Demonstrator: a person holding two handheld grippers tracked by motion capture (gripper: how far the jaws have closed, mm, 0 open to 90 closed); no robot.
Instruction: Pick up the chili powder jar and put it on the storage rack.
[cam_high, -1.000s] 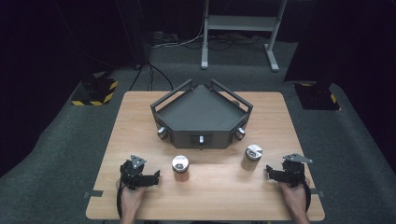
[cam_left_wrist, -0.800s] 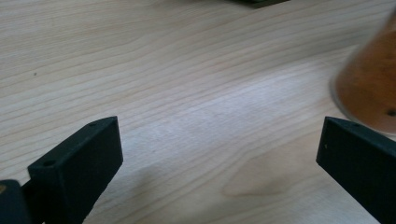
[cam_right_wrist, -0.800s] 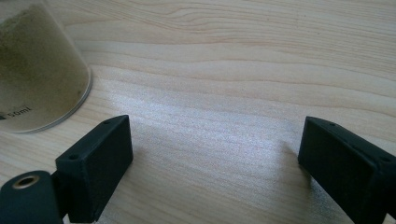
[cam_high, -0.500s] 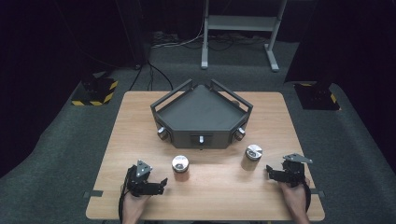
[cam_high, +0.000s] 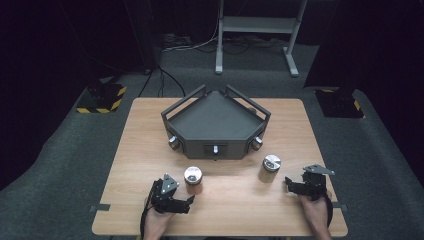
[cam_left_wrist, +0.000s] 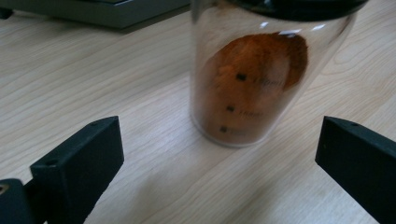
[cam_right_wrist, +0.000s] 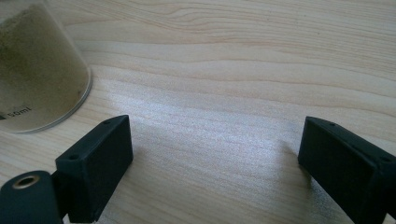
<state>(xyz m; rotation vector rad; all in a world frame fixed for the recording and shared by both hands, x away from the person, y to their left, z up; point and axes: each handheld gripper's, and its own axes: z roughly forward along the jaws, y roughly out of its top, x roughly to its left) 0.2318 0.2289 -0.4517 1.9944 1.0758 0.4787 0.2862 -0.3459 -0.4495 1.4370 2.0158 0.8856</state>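
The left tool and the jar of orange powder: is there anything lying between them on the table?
Nothing. In the left gripper view only bare wood lies between the open left tool and the jar of orange powder.

Bright surface, dark room all around

In the high view the wooden surface (cam_high: 220, 210) is evenly lit from above while the floor and far background sink into near black; the picture is soft and low in detail. In the left gripper view the orange-powder jar (cam_left_wrist: 254, 88) shows white glare at its top edge and slight blur, and the near tool pads (cam_left_wrist: 79, 163) are out of focus. In the right gripper view a pale sheen lies across the wood grain, with soft shadows beside the tool pads (cam_right_wrist: 98, 158).
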